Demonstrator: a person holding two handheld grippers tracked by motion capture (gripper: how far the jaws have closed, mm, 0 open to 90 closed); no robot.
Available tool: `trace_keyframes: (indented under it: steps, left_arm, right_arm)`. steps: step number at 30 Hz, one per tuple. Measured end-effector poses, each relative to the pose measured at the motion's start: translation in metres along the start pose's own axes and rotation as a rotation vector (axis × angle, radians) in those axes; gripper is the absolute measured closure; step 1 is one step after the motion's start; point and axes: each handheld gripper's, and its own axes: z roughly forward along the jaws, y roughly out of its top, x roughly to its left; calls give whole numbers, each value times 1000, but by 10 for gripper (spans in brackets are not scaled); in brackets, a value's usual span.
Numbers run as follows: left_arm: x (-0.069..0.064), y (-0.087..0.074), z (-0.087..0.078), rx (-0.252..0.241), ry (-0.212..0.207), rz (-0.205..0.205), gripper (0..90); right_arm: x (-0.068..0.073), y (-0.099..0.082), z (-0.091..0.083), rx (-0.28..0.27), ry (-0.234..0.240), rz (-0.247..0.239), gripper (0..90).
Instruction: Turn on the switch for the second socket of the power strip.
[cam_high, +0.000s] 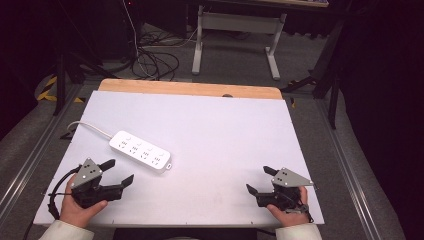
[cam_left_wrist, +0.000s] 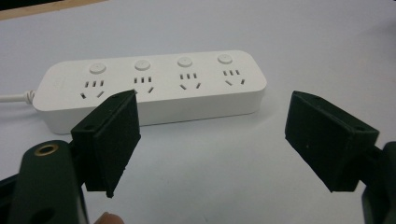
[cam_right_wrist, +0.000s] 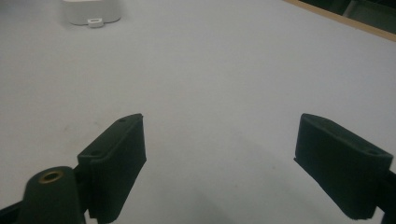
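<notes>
White power strip (cam_high: 140, 152): left of centre in the high view, lying flat and diagonal on the white table (cam_high: 225, 130), four sockets each with a round button, cord leading off toward the upper left. In the left gripper view, across the upper middle of the frame, beyond the jaws.

Left gripper (cam_high: 116, 172): lower left of the high view, held in a hand, jaws spread wide, nothing between them, near the strip but apart from it.

Right gripper (cam_high: 261, 181): lower right, hand-held, jaws wide apart, empty, well apart from the strip.
</notes>
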Motion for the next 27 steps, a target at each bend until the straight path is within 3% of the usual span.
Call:
trace_keyframes:
  steps: [2,9,20,27]
  left_arm:
    - [0,0,0,1,5,-4,185]
    - [-2,1,0,8,27,41,185]
    - [-4,7,-2,38,26,55,186]
    - [-3,9,-4,48,29,40,209]
  right_arm:
    - [0,0,0,0,2,1,167]
    - [-1,0,0,-4,2,3,172]
    - [0,-1,1,0,6,3,177]
    - [0,-1,1,2,6,2,177]
